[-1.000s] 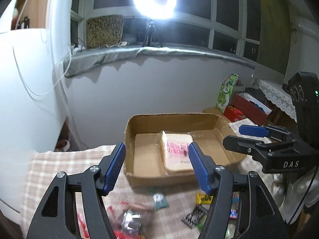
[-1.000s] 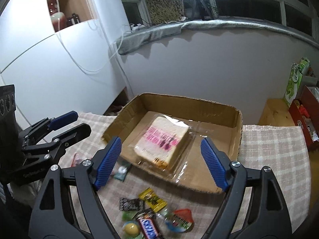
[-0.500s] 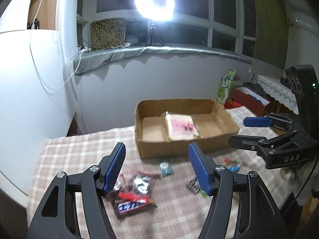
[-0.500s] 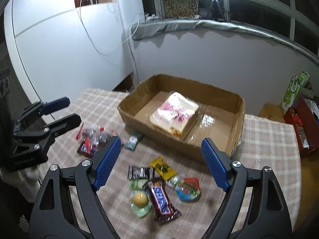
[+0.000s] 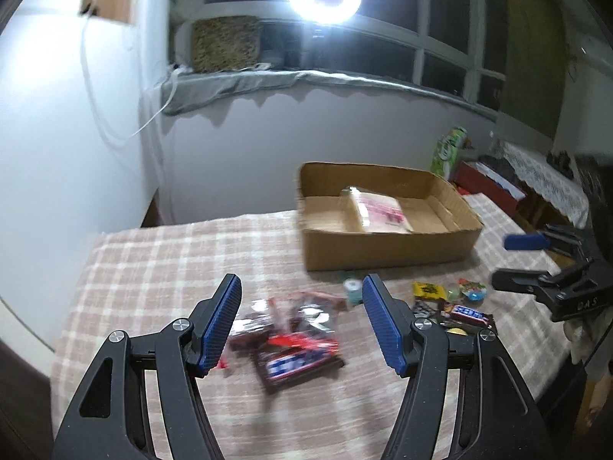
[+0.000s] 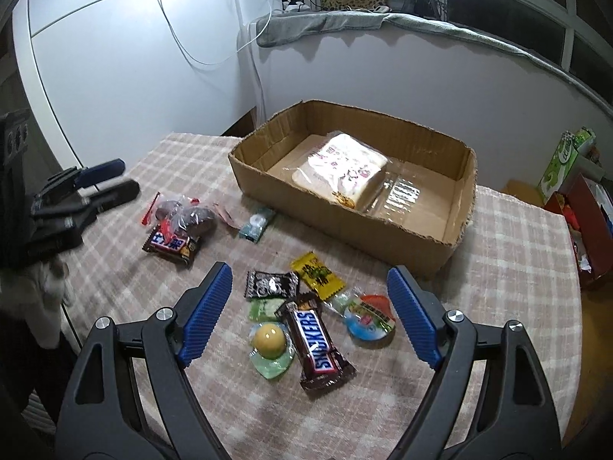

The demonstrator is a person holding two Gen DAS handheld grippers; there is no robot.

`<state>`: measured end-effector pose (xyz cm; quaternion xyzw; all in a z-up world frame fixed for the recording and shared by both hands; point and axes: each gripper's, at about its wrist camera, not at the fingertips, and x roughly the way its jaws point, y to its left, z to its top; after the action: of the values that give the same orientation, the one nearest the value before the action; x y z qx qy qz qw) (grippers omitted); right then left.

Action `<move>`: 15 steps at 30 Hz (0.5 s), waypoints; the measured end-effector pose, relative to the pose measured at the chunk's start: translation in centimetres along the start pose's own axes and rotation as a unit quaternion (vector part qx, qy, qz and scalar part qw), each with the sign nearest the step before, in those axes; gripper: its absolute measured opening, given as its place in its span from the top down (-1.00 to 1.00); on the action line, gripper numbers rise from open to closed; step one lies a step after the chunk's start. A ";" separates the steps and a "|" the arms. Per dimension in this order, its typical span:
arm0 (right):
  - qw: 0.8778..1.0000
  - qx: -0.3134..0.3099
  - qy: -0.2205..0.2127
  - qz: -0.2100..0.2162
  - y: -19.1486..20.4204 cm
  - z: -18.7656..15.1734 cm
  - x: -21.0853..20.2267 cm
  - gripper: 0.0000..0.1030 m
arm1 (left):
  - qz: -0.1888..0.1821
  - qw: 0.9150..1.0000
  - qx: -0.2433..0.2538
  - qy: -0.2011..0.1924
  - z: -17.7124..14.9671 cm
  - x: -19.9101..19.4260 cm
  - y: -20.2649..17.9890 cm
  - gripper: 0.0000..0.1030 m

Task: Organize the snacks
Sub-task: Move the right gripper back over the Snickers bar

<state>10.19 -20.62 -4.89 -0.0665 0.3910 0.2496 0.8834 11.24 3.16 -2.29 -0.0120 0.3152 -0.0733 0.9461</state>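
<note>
Barely begun, by the look of it: only one item packed so far, a wrapped bread pack [image 6: 339,166] lying flat inside the cardboard box [image 6: 417,245], well ahead of both tools; everything else left out on the checked cloth [image 6: 517,268]. Going left to right in the right wrist view: left gripper [image 6: 109,180] hovering beyond the left fingertip, jaws spread with nothing between them, nose aimed at the nearest pile. Just ahead of it, a clear bag of dark sweets [image 6: 187,212] resting partly on a dark bar with white characters [image 6: 170,246], long axis running left-low to right-high, one end toward the left gripper. Farther right, close against the box's front wall, a small pale teal packet [image 6: 256,227]. Between the spread, empty jaws of the right gripper [image 6: 310,314]: a black wrapper [image 6: 272,284], a yellow sachet [image 6: 316,275] slanting up-left to down-right, a round yellow candy in green wrap [image 6: 269,339], and a Snickers bar [image 6: 315,345] with long axis nearly along the tool's pointing line, near end tilted toward the right finger. Nearest the right finger, a round jelly cup with red and blue lid [image 6: 369,317]. Left wrist view blurred, yet showing the same dark bar [image 5: 297,360] lying crosswise between its own open fingers. Judged remaining: every loose piece into the box, likely one pile per tool.
</note>
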 end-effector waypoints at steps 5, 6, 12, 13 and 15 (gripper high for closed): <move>1.000 0.014 0.011 0.011 -1.1 -1.1 -0.4 -0.66 | 0.003 0.998 -0.063 -0.001 0.0 -0.5 4.5 -0.27; 1.000 0.017 0.014 0.013 -1.3 -1.2 -0.3 -0.66 | 0.000 0.997 -0.079 -0.002 0.0 -0.6 5.5 -0.27; 0.999 0.035 0.031 0.022 -2.4 -2.4 0.2 -0.66 | -0.025 0.992 -0.119 0.021 -0.5 0.6 7.5 -0.27; 0.998 0.037 0.034 0.022 -2.5 -2.6 0.3 -0.66 | -0.027 0.993 -0.115 0.026 -0.7 0.8 7.3 -0.27; 0.998 0.043 0.040 0.024 -2.8 -3.0 0.5 -0.66 | -0.029 0.993 -0.110 0.038 -1.0 1.4 6.8 -0.27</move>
<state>9.95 -23.80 -7.53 -0.0289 0.4381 0.2511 0.8627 12.67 9.73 -4.43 -0.1228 0.3563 -0.0657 0.9240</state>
